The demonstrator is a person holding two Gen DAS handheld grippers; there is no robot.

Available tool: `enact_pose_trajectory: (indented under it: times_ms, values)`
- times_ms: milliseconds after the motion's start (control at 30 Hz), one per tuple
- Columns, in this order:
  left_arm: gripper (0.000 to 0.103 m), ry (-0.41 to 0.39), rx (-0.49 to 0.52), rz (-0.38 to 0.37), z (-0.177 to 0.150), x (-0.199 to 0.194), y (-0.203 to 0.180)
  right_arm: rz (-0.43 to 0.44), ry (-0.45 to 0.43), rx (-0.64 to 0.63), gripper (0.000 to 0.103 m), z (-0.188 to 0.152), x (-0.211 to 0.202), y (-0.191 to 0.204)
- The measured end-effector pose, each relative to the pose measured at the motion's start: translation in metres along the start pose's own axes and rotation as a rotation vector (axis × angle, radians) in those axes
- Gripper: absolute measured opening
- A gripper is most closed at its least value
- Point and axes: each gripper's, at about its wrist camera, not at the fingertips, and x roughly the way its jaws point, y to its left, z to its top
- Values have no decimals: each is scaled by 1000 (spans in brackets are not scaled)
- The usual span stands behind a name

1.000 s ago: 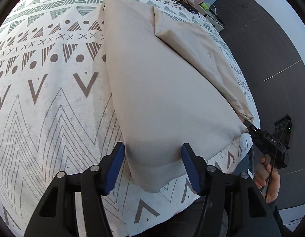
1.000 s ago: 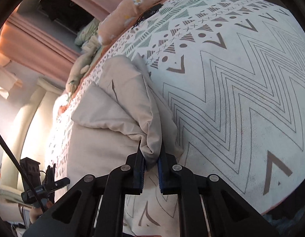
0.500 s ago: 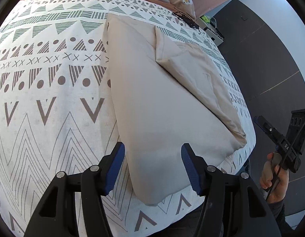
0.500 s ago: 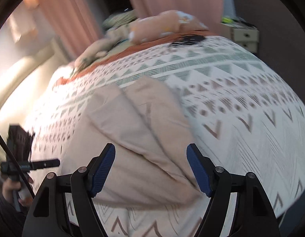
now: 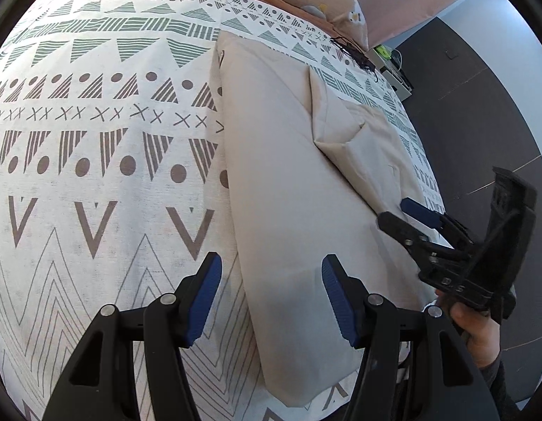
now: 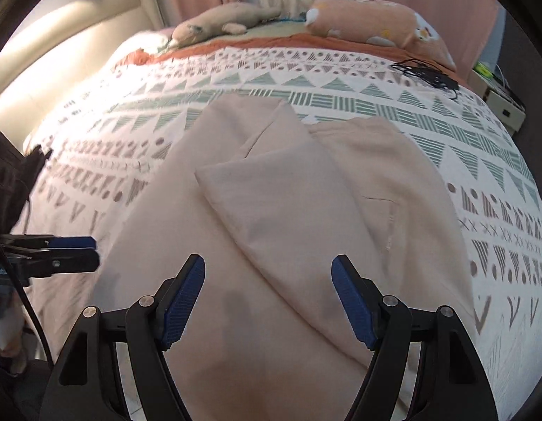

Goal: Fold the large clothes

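Beige garment (image 5: 292,210) lies partly folded on the patterned bedspread (image 5: 95,140). Above it hover the left gripper (image 5: 271,294) and right gripper (image 6: 267,301), both spread wide, holding nothing.

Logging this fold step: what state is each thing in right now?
Beige garment: lying partly folded on the bed, one flap laid diagonally over it, held by nothing.
Left gripper: jaws open, over the garment's near edge.
Right gripper: jaws open, empty.
Patterned bedspread: spread flat.
Black cable: lying loose near the pillow.

bed (image 6: 428,129): patterned cover | on it: beige garment (image 6: 288,228), black cable (image 6: 428,75), plush toys (image 6: 215,28)
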Motion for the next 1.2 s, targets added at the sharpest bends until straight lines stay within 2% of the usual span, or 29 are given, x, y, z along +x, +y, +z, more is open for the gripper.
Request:
enact_pose_trajectory:
  times_ms: [67, 100, 133, 167, 200, 267, 367, 500, 733, 767, 833, 867, 900, 933, 1067, 1200]
  values:
    - [60, 1, -11, 0, 1, 2, 4, -36, 22, -20, 70, 11, 16, 6]
    - [60, 3, -14, -2, 1, 2, 5, -40, 20, -26, 51, 15, 20, 6]
    - [60, 4, -13, 0, 2, 3, 6, -26, 21, -24, 38, 16, 23, 7]
    - [60, 4, -10, 4, 3, 2, 6, -3, 21, -11, 22, 20, 24, 4]
    - [60, 4, -5, 8, 4, 2, 6, 6, 9, -2, 13, 23, 22, 2]
    - [60, 3, 1, 15, 6, 3, 5, -6, -33, 6, 4, 30, 13, -8]
    - [60, -2, 7, 16, 11, 5, 2, 8, -91, 41, 2, 38, -4, -28]
    - [60, -8, 12, 19, 17, 9, -5, -51, -140, 103, 2, 47, -22, -65]
    - [60, -5, 19, 19, 28, 18, -17, -137, -114, 308, 4, 37, -40, -127]
    - [60, -5, 21, 22, 30, 19, -18, -134, -118, 322, 5, 36, -42, -129]
    - [60, -7, 29, 28, 33, 22, -21, -107, -104, 347, 19, 33, -40, -133]
    - [60, -8, 31, 32, 34, 23, -22, -95, -88, 351, 48, 30, -37, -133]
    - [60, -11, 32, 36, 36, 24, -23, -83, -81, 351, 81, 27, -35, -133]
    - [60, -16, 34, 38, 37, 25, -23, -67, -80, 349, 87, 25, -32, -132]
    - [60, -21, 42, 52, 42, 33, -22, -12, -44, 343, 87, 20, -13, -129]
    - [60, -7, 36, 85, 46, 44, -19, 7, 38, 298, 87, 22, 7, -142]
